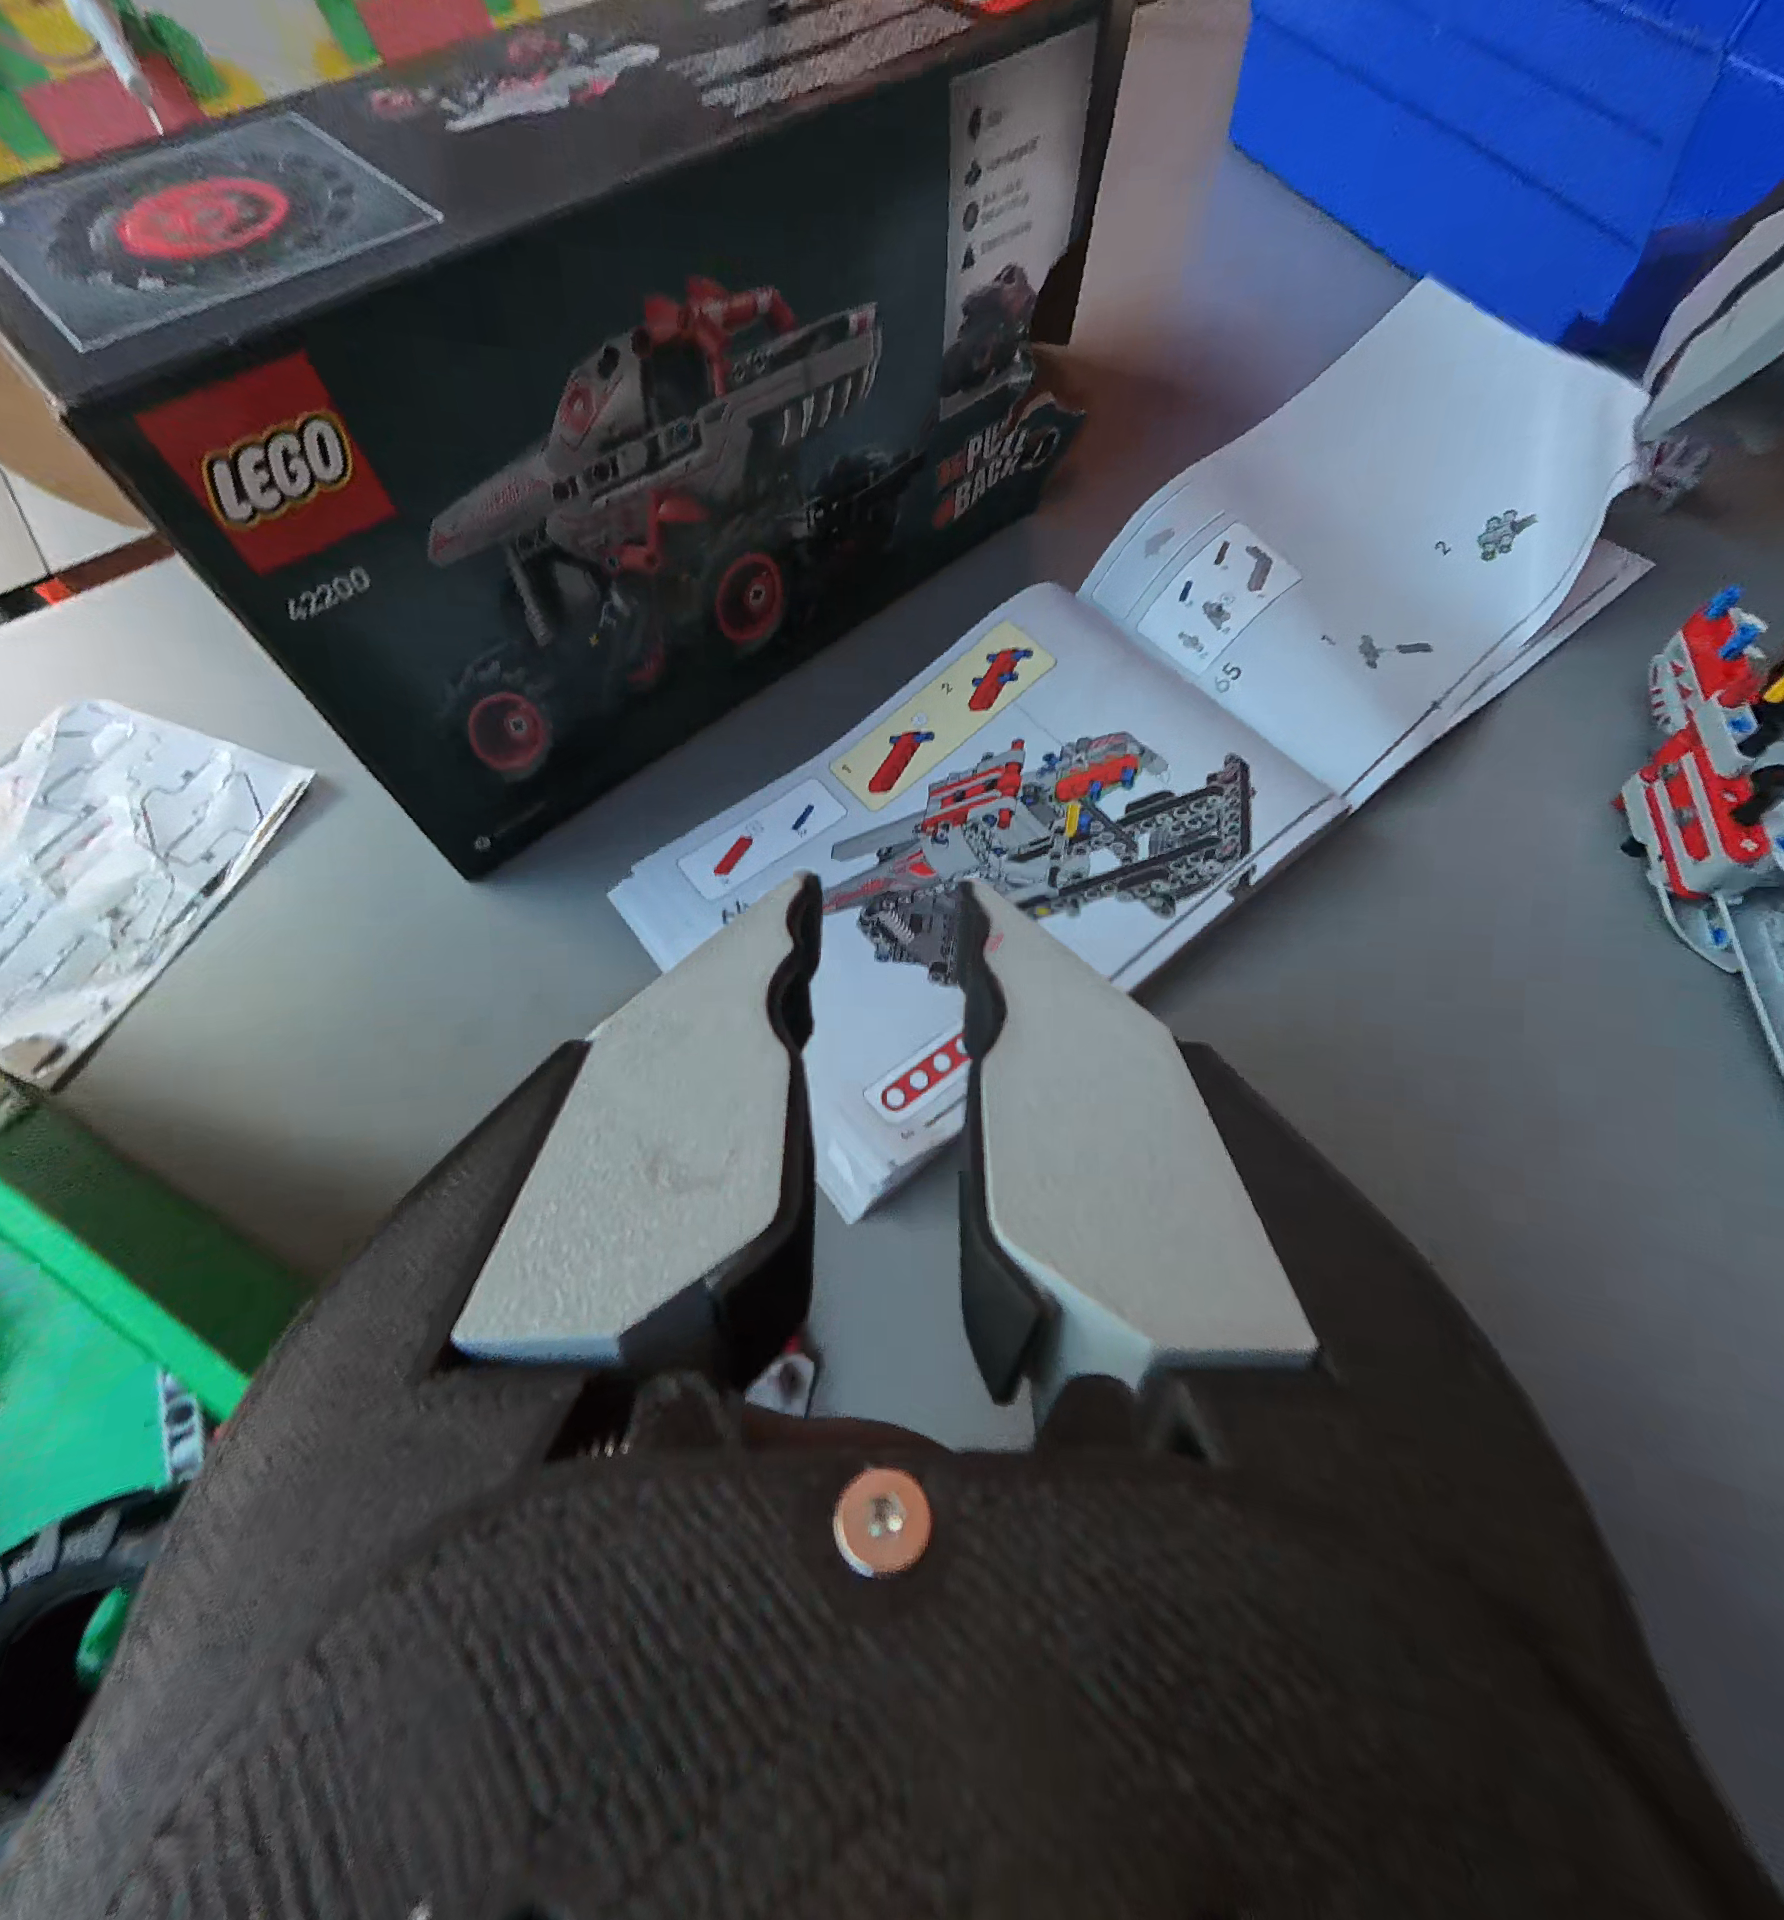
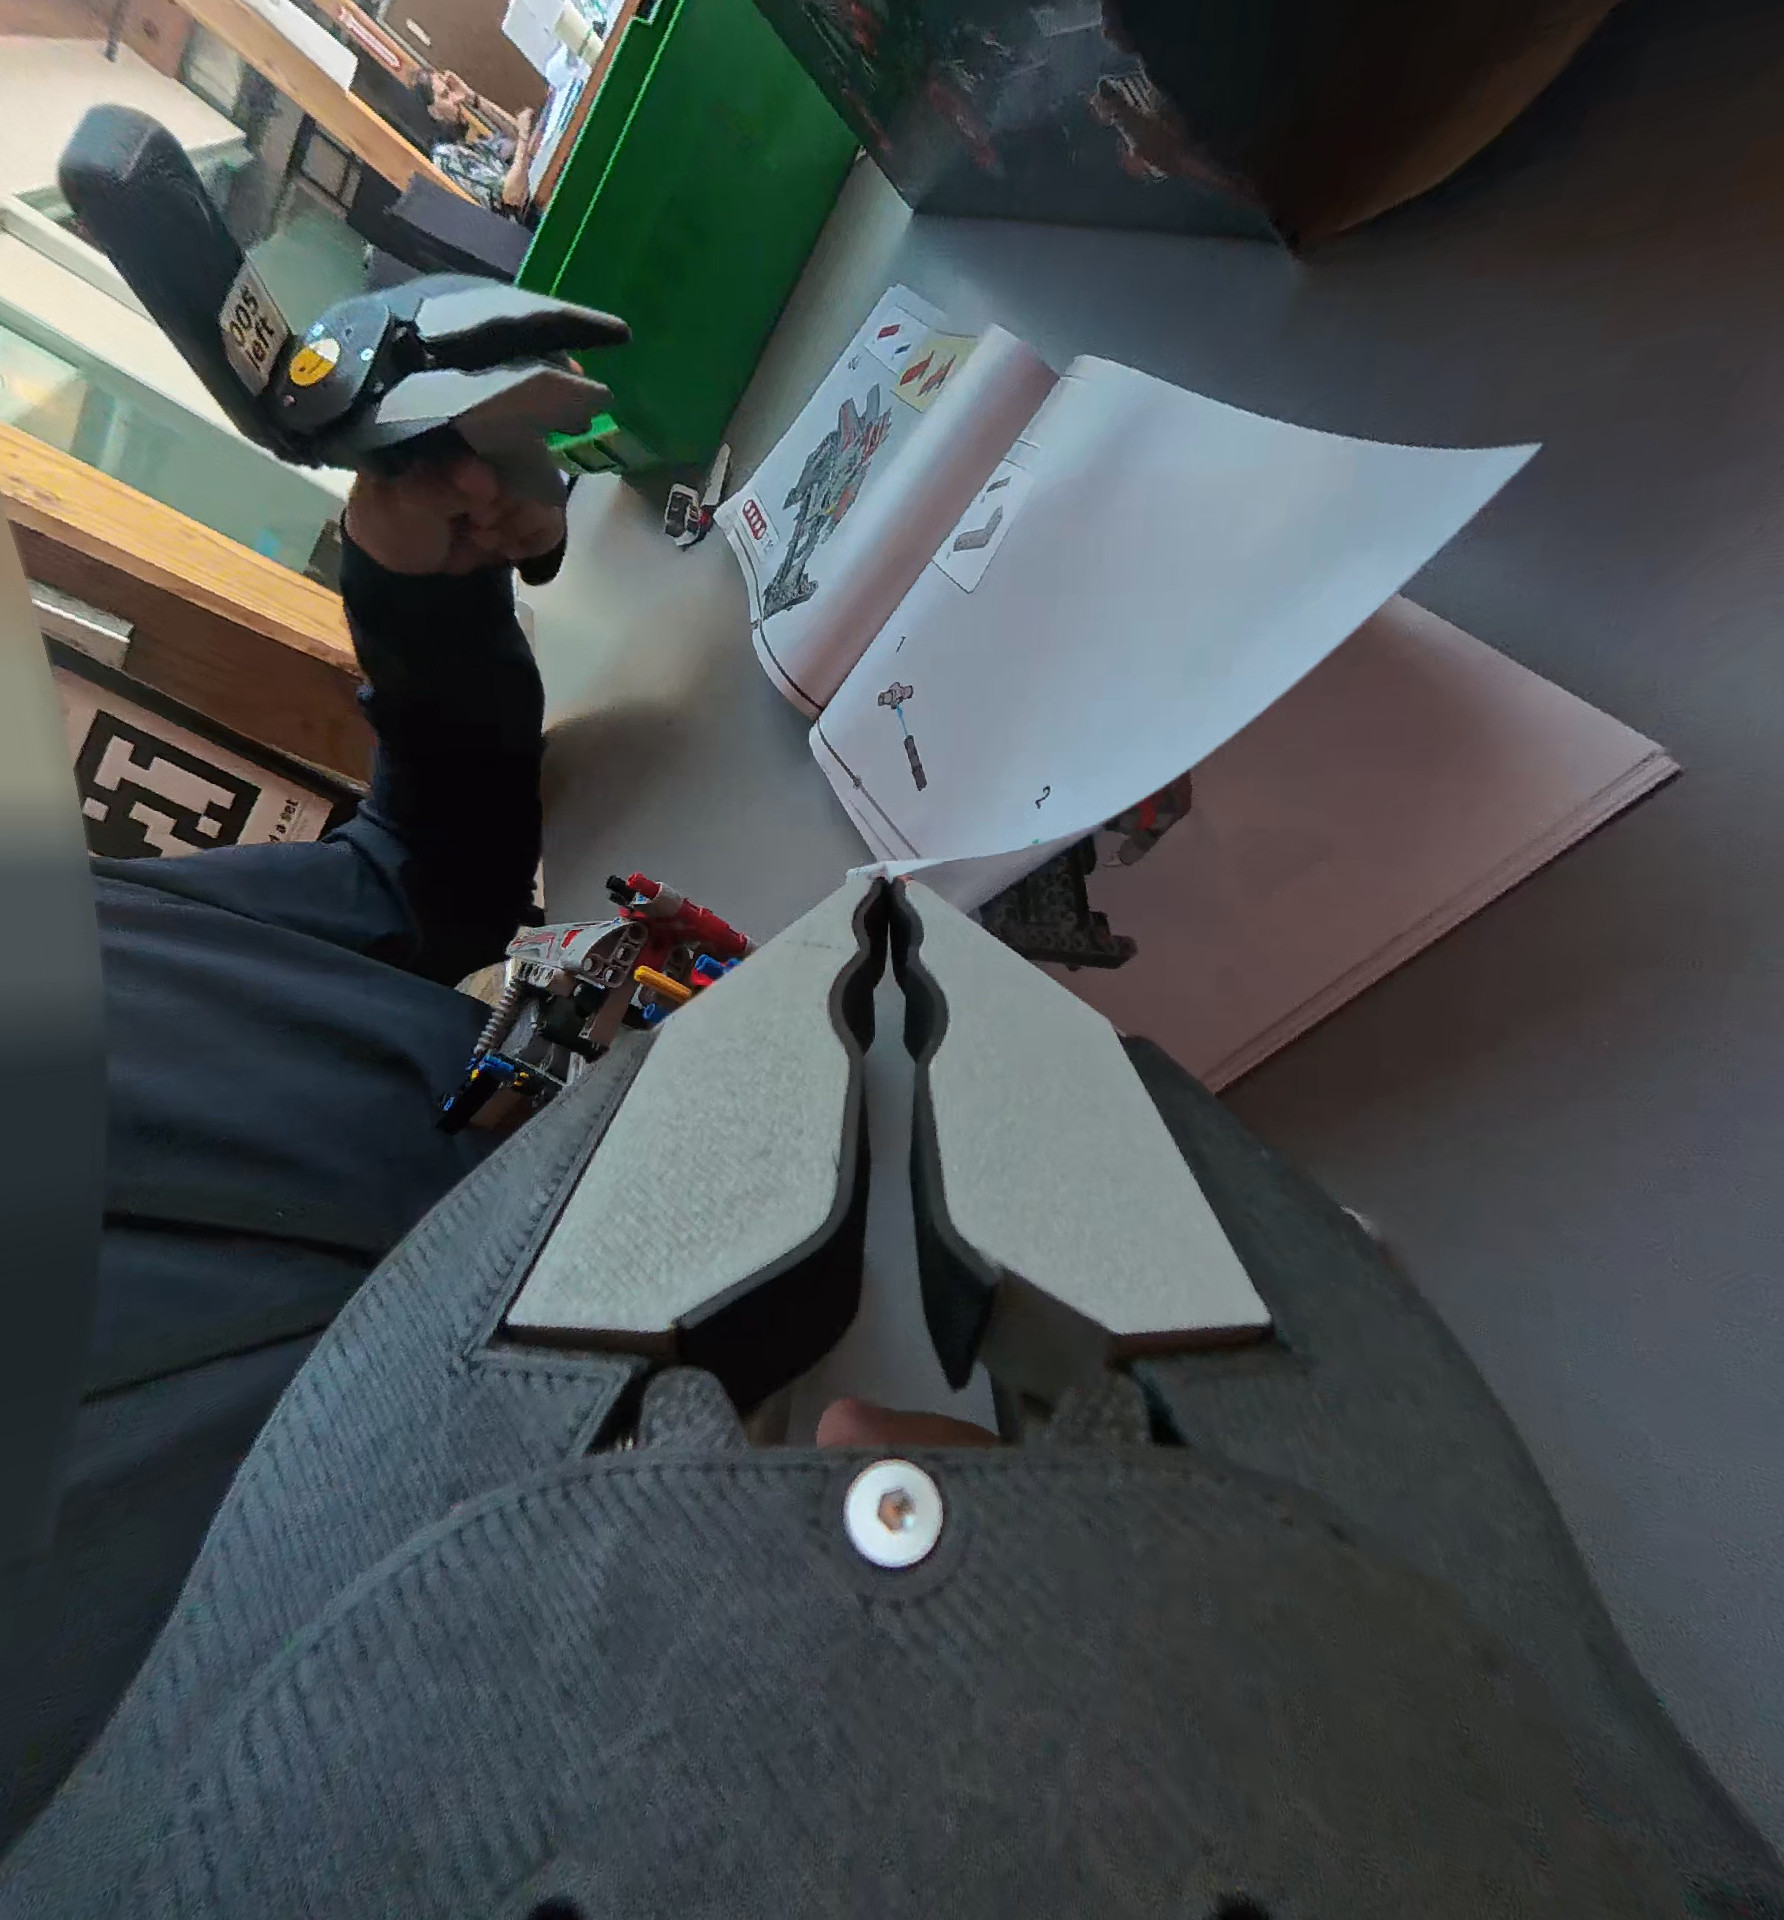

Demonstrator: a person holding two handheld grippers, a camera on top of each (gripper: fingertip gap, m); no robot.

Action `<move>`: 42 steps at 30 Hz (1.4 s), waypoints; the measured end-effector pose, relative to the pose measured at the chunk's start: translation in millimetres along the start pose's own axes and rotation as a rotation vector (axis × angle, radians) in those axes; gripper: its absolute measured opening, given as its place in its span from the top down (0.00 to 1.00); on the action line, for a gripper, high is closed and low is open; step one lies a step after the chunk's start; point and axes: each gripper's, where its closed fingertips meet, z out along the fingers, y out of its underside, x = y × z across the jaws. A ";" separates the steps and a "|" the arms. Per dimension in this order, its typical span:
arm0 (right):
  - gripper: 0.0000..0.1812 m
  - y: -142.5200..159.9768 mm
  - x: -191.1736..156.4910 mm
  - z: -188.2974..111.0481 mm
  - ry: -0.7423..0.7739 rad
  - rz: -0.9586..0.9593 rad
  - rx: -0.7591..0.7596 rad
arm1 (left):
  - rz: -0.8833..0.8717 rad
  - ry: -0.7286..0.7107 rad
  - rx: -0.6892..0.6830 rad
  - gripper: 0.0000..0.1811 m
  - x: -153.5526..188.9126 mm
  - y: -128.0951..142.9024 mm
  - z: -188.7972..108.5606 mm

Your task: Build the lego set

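While my right hand-held gripper [image 2: 886,883] is clenched on the corner of a booklet page [image 2: 1158,613], lifting that page in a curve above the rest, my left hand-held gripper [image 1: 888,904] hovers released over the near edge of the booklet [image 1: 1127,748], its jaws apart with nothing between them. Just left of the right gripper, in its view, the half-built model [image 2: 597,977] of grey, red and black pieces lies at the table's near edge, beside a dark sleeve [image 2: 452,707]. From the left view the same model [image 1: 1719,821] sits at the right, apart from the booklet. The booklet lies open on the grey table [image 1: 1387,1195], showing build steps. Left of it, a crumpled clear bag [image 1: 88,873] rests flat. A green bin [image 1: 57,1299] with a black tyre [image 1: 5,1662] in it stands at the near left. Behind the booklet, the dark set box [image 1: 576,447] stands upright, touching the booklet's far corner as far as I can tell. Farther right, a blue bin [image 1: 1490,135] stands.
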 end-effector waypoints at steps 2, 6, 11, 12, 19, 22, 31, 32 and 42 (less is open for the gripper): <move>1.00 1.6 2.8 -0.3 0.016 -0.003 -0.009 | 0.004 0.002 0.029 0.87 -3.0 -11.4 7.3; 1.00 0.3 12.3 -3.8 0.064 0.000 0.000 | -0.015 -0.010 0.102 0.86 -14.9 -34.3 16.8; 1.00 -1.8 29.8 -10.2 0.146 0.014 0.018 | -0.028 -0.008 0.144 0.85 -18.9 -31.3 17.9; 1.00 -1.6 29.6 -10.7 0.141 0.014 0.017 | -0.033 -0.009 0.151 0.85 -19.2 -28.8 16.8; 1.00 -5.3 14.5 -13.4 0.028 0.021 0.035 | -0.014 -0.042 0.184 0.85 -21.7 -26.3 8.4; 1.00 -6.0 13.8 -14.9 0.020 0.018 0.037 | 0.001 -0.035 0.182 0.85 -17.5 -25.4 10.6; 1.00 -4.5 6.4 -14.8 -0.011 -0.012 0.020 | 0.034 -0.028 0.108 0.84 -10.0 -11.5 25.6; 1.00 -3.7 6.1 -14.2 -0.011 -0.015 0.014 | 0.035 -0.027 0.109 0.84 -9.2 -11.6 26.0; 1.00 1.5 3.3 -12.7 -0.029 -0.026 -0.013 | 0.037 -0.021 0.086 0.84 -6.1 -6.7 34.1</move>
